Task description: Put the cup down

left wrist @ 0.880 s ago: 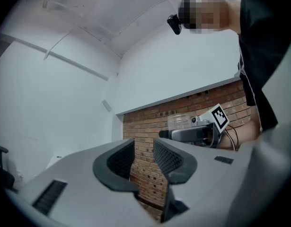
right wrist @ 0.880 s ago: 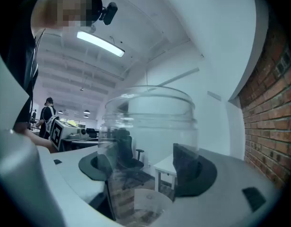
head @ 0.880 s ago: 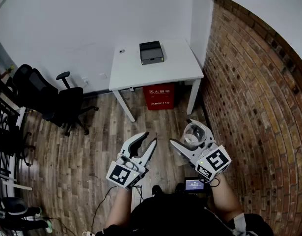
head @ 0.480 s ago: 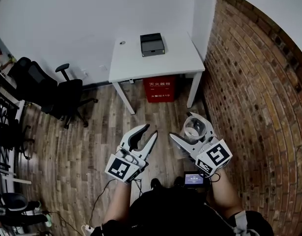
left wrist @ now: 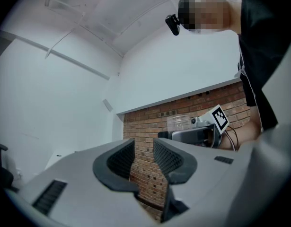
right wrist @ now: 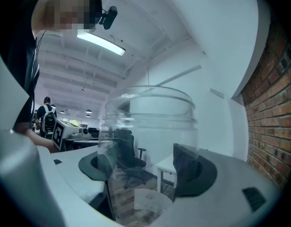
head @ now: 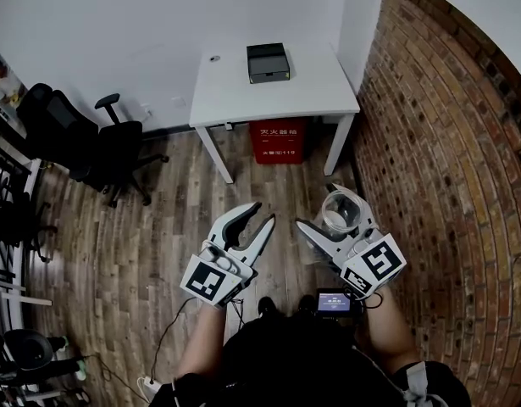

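So the clear cup (head: 338,213) sits upright, gripped wide in the right tool (head: 331,220) above the wood floor (head: 158,227). The white worktop (head: 243,100) lies straight ahead and well apart, its near edge closest. The left tool (head: 263,214) is empty, jaws narrowly apart, so I'd say it's the right one's reach.

The bench (head: 277,100) is white. On it sits a dark grey box (head: 268,62); under it is a red cabinet (head: 279,141) with white print. Right of the bench runs a red-brown brick wall (head: 446,168). Left of it stand black chairs (head: 116,155). The floor (head: 141,253) before the bench is brown wood planking. The left gripper (head: 262,213) and right gripper (head: 324,209) are white with black-and-white square markers, and their fingers (left wrist: 171,161) are dark grey and ribbed. The cup (head: 339,213) is clear.
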Tool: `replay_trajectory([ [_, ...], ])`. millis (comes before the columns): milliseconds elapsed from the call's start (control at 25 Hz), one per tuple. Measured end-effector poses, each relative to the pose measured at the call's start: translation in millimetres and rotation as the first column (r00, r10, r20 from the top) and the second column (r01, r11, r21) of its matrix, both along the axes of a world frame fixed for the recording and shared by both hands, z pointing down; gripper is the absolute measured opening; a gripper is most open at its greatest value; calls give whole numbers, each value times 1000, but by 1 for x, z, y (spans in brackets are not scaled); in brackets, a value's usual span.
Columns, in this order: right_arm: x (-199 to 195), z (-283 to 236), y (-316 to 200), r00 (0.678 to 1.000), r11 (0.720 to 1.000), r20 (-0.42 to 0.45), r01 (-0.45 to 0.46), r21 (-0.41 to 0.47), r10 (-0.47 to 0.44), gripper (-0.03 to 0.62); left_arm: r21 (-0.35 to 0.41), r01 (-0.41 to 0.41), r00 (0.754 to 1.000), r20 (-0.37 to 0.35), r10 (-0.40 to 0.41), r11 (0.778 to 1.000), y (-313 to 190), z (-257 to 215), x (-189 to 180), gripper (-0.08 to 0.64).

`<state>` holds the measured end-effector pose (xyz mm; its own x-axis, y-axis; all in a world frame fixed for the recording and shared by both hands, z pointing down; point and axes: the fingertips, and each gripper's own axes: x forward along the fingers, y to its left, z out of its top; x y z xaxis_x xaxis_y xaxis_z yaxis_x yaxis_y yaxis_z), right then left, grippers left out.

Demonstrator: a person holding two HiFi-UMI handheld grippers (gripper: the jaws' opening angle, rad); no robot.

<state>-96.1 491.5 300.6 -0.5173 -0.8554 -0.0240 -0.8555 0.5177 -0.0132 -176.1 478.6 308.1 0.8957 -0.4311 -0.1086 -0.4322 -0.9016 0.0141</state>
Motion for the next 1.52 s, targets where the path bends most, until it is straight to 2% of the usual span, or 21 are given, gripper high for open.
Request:
replay_trajectory([
  [640, -41, 3, -31, 999, 999, -5, -48, -8, 48, 382, -9, -33, 999, -19, 33, 999, -37, 1, -47, 117],
  [880, -42, 12, -47, 997, 997, 4, -79, -20, 79, 382, -25, -67, 998, 11, 67, 997, -55, 15, -52, 120],
  [1160, -16, 26, -103, 997, 997, 15, -75, -25, 76, 382, -28, -52, 999, -4, 52, 998, -108, 25, -26, 120],
  [1520, 50, 20, -222, 999, 999, 25, -38, -1, 38, 382, -18, -12, 1000, 19, 12, 1000, -220, 24, 36, 120],
])
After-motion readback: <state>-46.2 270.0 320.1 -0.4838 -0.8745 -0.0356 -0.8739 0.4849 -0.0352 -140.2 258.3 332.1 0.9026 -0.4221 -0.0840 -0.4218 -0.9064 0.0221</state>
